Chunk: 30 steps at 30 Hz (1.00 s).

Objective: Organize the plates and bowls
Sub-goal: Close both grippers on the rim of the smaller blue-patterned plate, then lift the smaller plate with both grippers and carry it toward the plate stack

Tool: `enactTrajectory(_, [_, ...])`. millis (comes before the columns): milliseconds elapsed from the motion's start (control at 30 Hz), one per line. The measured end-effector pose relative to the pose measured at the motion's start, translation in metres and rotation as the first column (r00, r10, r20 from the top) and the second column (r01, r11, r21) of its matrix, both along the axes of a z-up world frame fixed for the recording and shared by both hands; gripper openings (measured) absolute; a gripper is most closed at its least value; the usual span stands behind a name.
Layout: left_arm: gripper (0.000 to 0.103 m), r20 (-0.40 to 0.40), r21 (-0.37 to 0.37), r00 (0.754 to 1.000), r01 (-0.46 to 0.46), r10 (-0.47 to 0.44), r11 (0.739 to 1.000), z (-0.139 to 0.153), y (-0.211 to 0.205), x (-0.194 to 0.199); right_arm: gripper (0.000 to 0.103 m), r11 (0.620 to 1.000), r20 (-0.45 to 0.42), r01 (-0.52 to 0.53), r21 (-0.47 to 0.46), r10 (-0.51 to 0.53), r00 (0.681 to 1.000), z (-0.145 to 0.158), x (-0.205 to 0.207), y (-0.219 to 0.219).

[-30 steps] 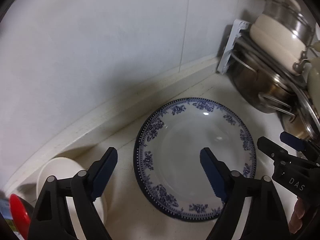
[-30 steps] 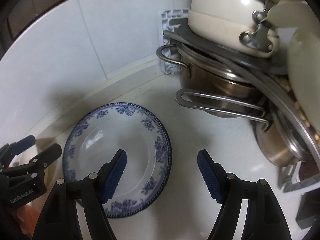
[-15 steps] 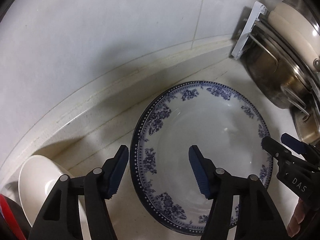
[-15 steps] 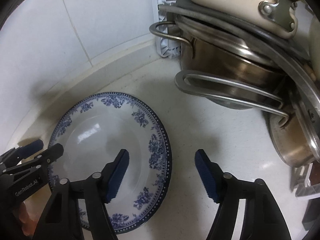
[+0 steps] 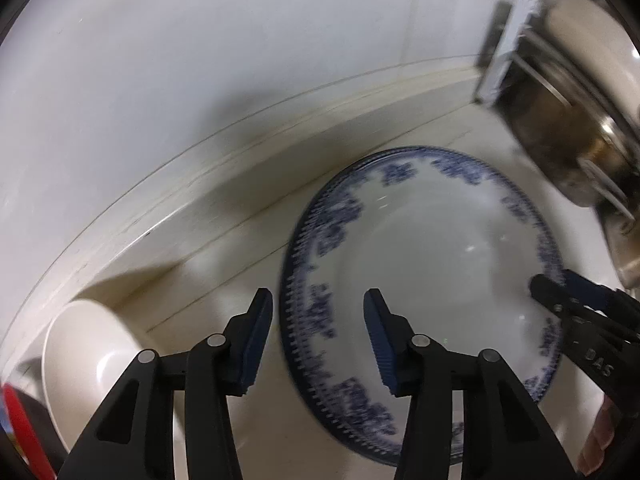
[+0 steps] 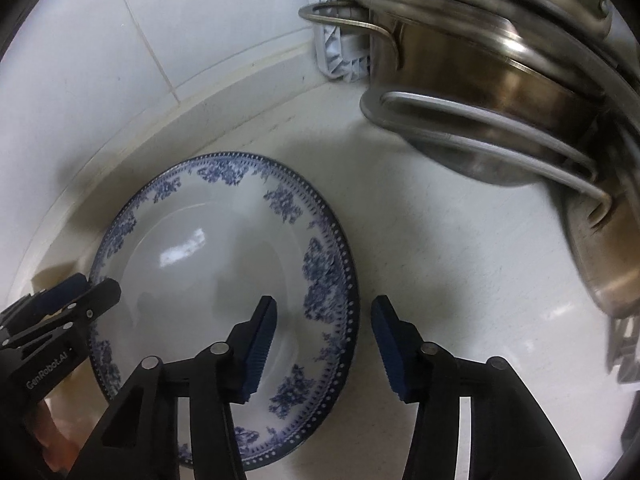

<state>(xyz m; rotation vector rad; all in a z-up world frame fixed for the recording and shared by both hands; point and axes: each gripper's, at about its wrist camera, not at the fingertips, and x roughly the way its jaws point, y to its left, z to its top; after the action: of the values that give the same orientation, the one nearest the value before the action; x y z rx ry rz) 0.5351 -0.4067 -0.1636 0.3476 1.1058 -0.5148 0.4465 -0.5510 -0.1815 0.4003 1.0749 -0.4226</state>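
- One cream bowl (image 5: 86, 354) sits at the far left of the worktop (image 6: 460, 280).
- Left gripper (image 5: 318, 336), fingers apart, straddles the blue-patterned plate's (image 5: 432, 256) left rim.
- Right gripper (image 6: 324, 344), also spread, straddles its right rim.
- Steel pots (image 6: 492, 92) stack rightmost.

white counter (image 6: 440, 240): blue-patterned plate (image 6: 224, 280) flat on it, white bowl (image 5: 88, 360) beside it near wall, steel pots (image 6: 500, 100) at right
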Motion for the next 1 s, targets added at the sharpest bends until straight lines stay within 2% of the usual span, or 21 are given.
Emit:
enactTrajectory(133, [0.046,0.011,0.004,1.0,0.012,-0.012,1.0,-0.001,0.0,-0.001,0.048,1.0,-0.009,-0.011,-0.023,0.011,1.0,0.0,0.002,0.004])
enactTrajectory(267, [0.046,-0.05,-0.033,0.999,-0.011,0.009,0.999,-0.007,0.003,0.002,0.042,0.999,-0.008,-0.027,-0.033,0.027,1.0,0.001,0.005,0.006])
enactTrajectory(367, [0.044,-0.037,-0.036,0.999,-0.021,0.02,0.999,-0.007,0.004,0.0,0.037,0.999,-0.013,-0.023,-0.044,0.023,1.0,0.001,0.007,0.004])
enactTrajectory(533, [0.043,-0.018,-0.035,0.999,-0.041,0.041,0.999,-0.003,0.009,-0.004,0.036,0.999,0.006,-0.024,-0.038,0.024,1.0,0.002,0.003,0.005])
enactTrajectory(767, [0.043,0.001,-0.041,0.999,-0.048,0.048,0.998,0.009,0.01,-0.013,0.036,0.998,0.029,-0.027,-0.048,0.029,0.999,0.011,-0.008,0.012])
enactTrajectory(1000, [0.043,0.029,-0.069,0.999,-0.044,0.046,0.997,0.041,0.025,-0.036,0.036,0.999,0.055,-0.017,-0.052,0.02,0.998,0.037,-0.025,0.018])
